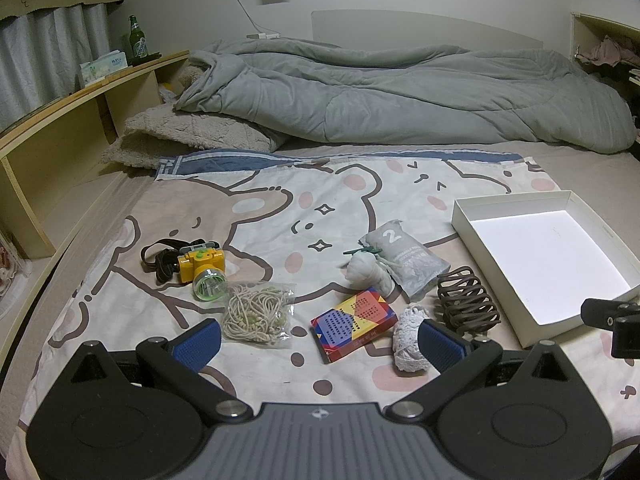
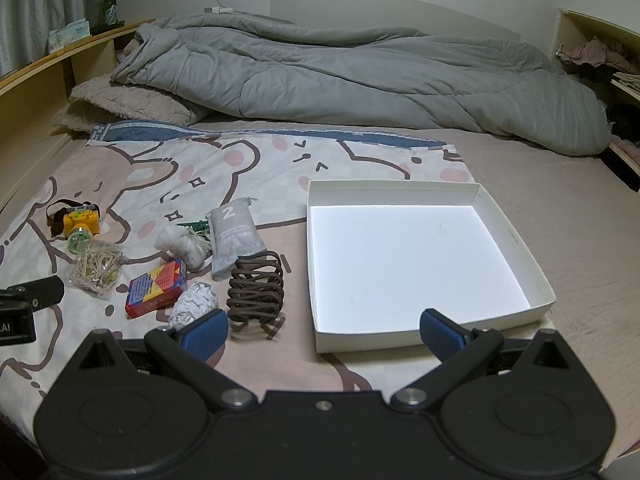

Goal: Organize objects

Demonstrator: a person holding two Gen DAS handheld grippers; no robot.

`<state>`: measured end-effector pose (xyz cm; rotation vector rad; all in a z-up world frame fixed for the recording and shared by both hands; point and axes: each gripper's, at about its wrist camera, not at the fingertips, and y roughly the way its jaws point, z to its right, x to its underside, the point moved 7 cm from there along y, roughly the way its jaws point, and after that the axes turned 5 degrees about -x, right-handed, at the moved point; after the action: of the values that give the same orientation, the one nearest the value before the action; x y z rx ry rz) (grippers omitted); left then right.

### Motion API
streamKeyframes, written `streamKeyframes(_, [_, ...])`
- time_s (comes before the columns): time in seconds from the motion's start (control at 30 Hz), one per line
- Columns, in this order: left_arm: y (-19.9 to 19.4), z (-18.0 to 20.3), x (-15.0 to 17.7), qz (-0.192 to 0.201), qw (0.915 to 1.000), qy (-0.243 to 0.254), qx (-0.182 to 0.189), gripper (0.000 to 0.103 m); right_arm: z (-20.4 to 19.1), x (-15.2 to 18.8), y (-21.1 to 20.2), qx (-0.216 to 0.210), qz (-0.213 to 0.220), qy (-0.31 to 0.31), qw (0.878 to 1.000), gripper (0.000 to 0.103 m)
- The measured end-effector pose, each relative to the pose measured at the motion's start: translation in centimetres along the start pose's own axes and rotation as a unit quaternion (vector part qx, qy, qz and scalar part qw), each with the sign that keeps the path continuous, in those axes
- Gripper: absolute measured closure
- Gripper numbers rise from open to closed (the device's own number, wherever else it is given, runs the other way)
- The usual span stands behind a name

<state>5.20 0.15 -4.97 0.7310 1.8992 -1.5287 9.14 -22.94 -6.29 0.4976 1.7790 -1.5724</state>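
Both the left gripper point(image 1: 320, 342) and right gripper point(image 2: 324, 334) hover with jaws spread wide and empty, apparently so the headlamp point(image 1: 200, 266), card box point(image 1: 354, 318) and hair clip point(image 2: 256, 288), scattered left of the empty white box point(image 2: 514, 236), can go inside.

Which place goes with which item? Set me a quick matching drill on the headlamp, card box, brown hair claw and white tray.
Items:
1. yellow headlamp
2. card box
3. brown hair claw
4. white tray

Places:
A. just left of the tray
B. farthest right
C. farthest left
D. between the cord bag and the lace roll

Pairs: 1-C, 2-D, 3-A, 4-B
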Motion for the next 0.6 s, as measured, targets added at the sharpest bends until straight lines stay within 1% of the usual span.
streamKeyframes(0.33, [0.00,-0.07,-0.01,-0.001,1.0000,-0.003,-0.003,0.000,-0.24,0.27,0.04,-0.001,-0.001,-0.001,1.000,0.000])
streamKeyframes(0.37, [0.01,-0.23,0.02,-0.003,0.9998,-0.013,-0.015,0.000,-0.21,0.23,0.04,-0.001,-0.002,-0.001,1.000,0.000])
streamKeyframes(0.6, [0.32,0.23,0.18,-0.001,0.9998,-0.012,-0.017,0.000,0.02,0.09,0.08,-0.002,-0.003,0.000,1.000,0.000])
